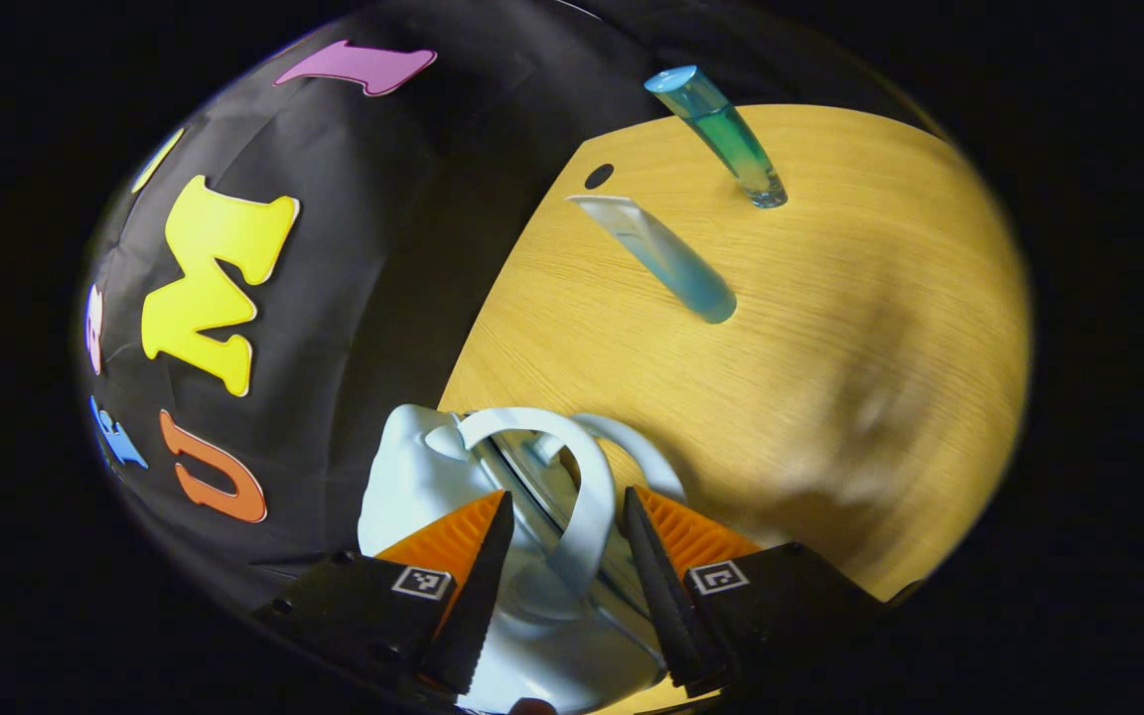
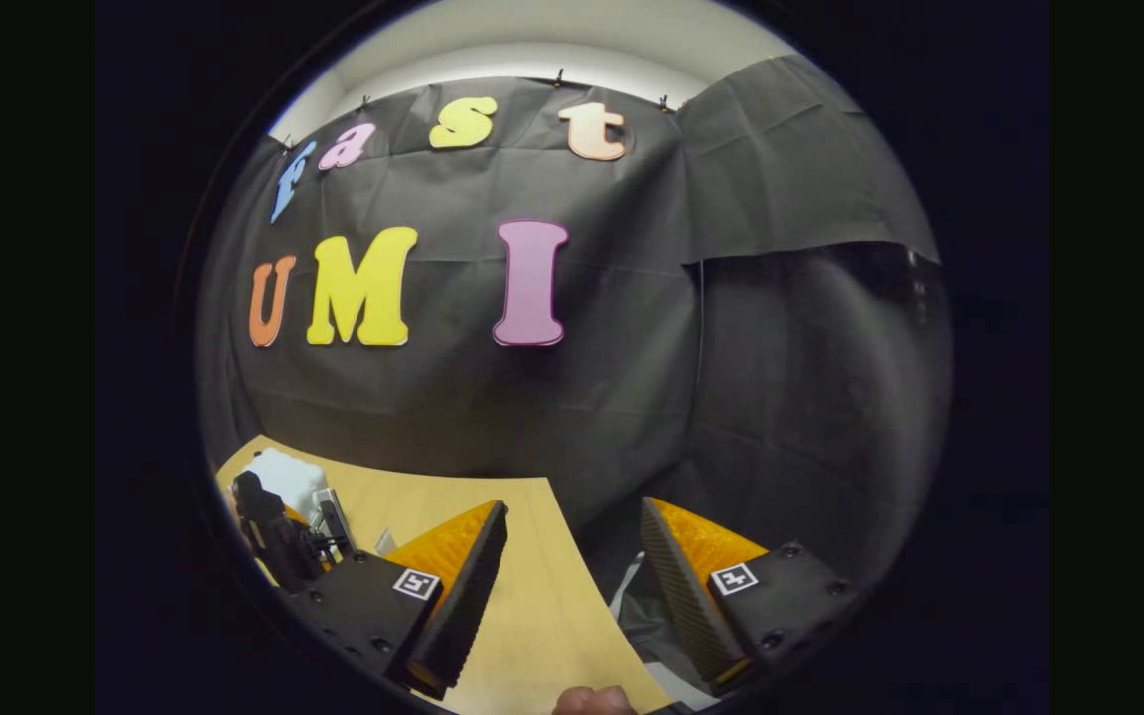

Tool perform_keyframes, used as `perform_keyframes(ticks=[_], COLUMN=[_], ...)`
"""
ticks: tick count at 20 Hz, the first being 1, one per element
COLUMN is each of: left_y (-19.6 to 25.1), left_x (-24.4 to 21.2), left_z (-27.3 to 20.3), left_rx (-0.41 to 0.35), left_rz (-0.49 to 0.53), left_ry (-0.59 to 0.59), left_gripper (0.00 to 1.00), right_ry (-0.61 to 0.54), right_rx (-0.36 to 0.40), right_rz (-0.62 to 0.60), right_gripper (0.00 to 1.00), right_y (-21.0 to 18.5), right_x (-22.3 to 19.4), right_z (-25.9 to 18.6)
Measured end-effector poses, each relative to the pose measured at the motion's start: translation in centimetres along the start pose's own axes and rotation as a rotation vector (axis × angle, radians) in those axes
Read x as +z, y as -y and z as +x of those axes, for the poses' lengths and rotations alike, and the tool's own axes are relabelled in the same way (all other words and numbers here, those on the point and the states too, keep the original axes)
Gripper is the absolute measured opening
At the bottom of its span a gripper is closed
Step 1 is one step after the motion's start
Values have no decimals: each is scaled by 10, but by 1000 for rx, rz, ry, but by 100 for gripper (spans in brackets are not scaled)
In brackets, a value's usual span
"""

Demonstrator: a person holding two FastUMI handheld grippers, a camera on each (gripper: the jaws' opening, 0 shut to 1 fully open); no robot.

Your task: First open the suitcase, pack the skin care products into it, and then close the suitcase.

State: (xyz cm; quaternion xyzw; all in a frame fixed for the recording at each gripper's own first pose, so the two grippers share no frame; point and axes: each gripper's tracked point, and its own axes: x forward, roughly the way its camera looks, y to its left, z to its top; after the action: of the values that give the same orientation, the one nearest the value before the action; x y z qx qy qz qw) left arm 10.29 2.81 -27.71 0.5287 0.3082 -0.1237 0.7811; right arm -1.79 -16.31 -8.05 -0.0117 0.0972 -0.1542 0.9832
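Fingers of my left gripper [image 1: 564,556] spread around the curved handle [image 1: 587,497] of the pale blue suitcase [image 1: 403,477], not pressing, two blue tubes [image 1: 666,258] lying ahead on the wooden table [image 1: 830,298], my right gripper [image 2: 572,566] unclenched, holding nothing.

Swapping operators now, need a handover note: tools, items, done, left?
Left tool: open, fingers either side of the suitcase handle, not clamped.
Right tool: open, empty, above the table edge, aimed at the wall.
Items: green bottle and blue tube stand on the table, unpacked.
Done: nothing packed; whether the suitcase is open can't be told.
Left: open if needed, pack both, close.
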Motion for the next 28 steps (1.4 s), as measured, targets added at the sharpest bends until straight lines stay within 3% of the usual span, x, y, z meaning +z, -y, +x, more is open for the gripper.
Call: perform_keyframes(ticks=[1,2,4,7,10,15,19,25,28], left_y=[2,4,3,2,-3,-37,-92,-201,-237], left_x=[1,1,1,7,9,16,9,-52,-108], left_z=[0,2,3,-3,-9,-41,-69,-121,-135], left_rx=[-6,-18,-25,-28,3,59,136,313,408], left_rz=[8,14,25,11,-27,-111,-237,-445,-528], left_ry=[-8,-10,-23,5,34,112,198,319,307], left_gripper=[67,53,36,30,17,10,6,5,5], right_ry=[-1,-2,-4,0,6,13,18,36,31], right_rx=[-4,-8,-13,-9,-11,13,54,127,152], right_rz=[1,2,0,2,0,-1,-15,-40,-26], right_gripper=[80,80,80,81,80,82,80,79,80], right_y=[1,1,0,-4,-9,-25,-48,-91,-112], right_x=[-1,-1,-2,-2,0,3,6,21,29], right_z=[0,0,0,-1,-2,-6,-10,-13,-12])
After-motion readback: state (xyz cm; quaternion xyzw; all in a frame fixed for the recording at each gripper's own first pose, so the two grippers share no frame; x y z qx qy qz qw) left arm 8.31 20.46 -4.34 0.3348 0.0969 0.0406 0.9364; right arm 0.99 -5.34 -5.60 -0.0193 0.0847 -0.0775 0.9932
